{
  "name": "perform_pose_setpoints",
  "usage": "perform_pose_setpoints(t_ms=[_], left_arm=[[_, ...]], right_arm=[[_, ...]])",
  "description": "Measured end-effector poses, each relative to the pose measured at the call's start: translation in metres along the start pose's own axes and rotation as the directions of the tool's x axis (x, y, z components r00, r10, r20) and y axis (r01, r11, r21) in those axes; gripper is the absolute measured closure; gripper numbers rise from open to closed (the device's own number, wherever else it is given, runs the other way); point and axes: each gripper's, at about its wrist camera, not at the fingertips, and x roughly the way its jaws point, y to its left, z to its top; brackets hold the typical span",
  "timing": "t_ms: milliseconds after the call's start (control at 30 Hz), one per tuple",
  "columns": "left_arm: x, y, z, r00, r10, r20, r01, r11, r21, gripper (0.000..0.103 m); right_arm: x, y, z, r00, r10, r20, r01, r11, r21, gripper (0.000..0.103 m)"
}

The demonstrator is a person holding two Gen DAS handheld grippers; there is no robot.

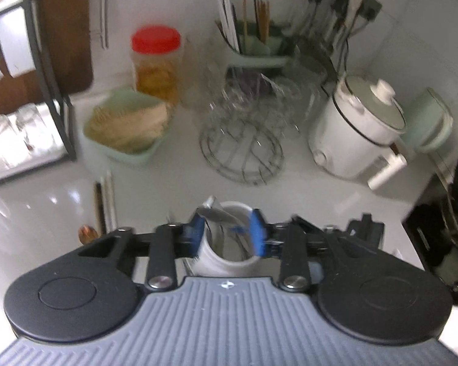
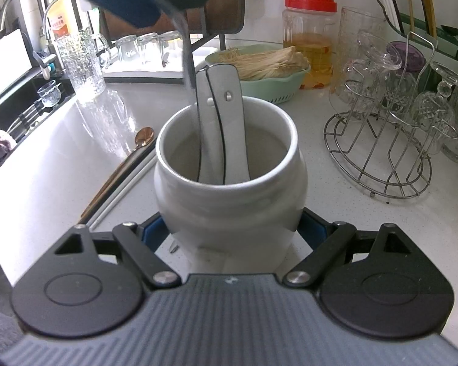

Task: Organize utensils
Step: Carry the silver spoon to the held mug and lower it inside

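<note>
Holder: my right hand-held gripper [image 2: 229,231] clasps the white ceramic jar [image 2: 229,189] low on its belly, both pads pressed against it, on the white tabletop [image 2: 305,140].
Utensils: two white spoons [image 2: 221,128] stand inside the jar; a copper spoon [image 2: 139,143] and white chopsticks [image 2: 122,192] lie on the tabletop just left of it.
Left side: my left hand-held gripper [image 1: 227,233] hangs over the jar mouth, jaws apart; I see nothing pinched between them.
In the way: wire glass rack [image 2: 378,164] near the right; green basket [image 2: 259,85] and red-lidded jar [image 2: 308,39] behind.
Hard to read: the left view is motion-blurred; a grey streak [image 2: 186,61] above the spoons I cannot identify.
</note>
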Motion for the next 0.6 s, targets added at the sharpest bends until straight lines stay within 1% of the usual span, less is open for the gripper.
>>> perform_pose_setpoints(t_ms=[67, 133, 167, 333, 500, 600], left_arm=[[0.005, 0.001, 0.000, 0.999, -0.017, -0.036, 0.017, 1.000, -0.003, 0.072], [0.011, 0.001, 0.001, 0.998, -0.007, -0.069, 0.008, 1.000, 0.009, 0.076], [0.014, 0.000, 0.002, 0.997, -0.006, -0.079, 0.007, 1.000, 0.015, 0.078], [0.026, 0.001, 0.004, 0.993, -0.017, -0.119, 0.018, 1.000, 0.010, 0.079], [0.030, 0.001, 0.004, 0.992, -0.020, -0.126, 0.020, 1.000, 0.003, 0.080], [0.027, 0.002, 0.005, 0.994, -0.019, -0.109, 0.020, 1.000, 0.006, 0.079]], right_arm=[[0.000, 0.000, 0.000, 1.000, 0.000, 0.001, 0.000, 1.000, 0.001, 0.012], [0.000, 0.000, 0.000, 1.000, 0.000, 0.001, 0.000, 1.000, 0.001, 0.012], [0.000, 0.000, 0.000, 1.000, 0.000, 0.001, 0.000, 1.000, 0.001, 0.012], [0.000, -0.001, -0.001, 1.000, -0.001, 0.005, 0.001, 1.000, 0.005, 0.012], [0.000, 0.000, -0.001, 1.000, -0.002, 0.007, 0.002, 1.000, 0.005, 0.012], [0.000, -0.001, -0.001, 1.000, -0.001, 0.009, 0.001, 1.000, 0.006, 0.012]])
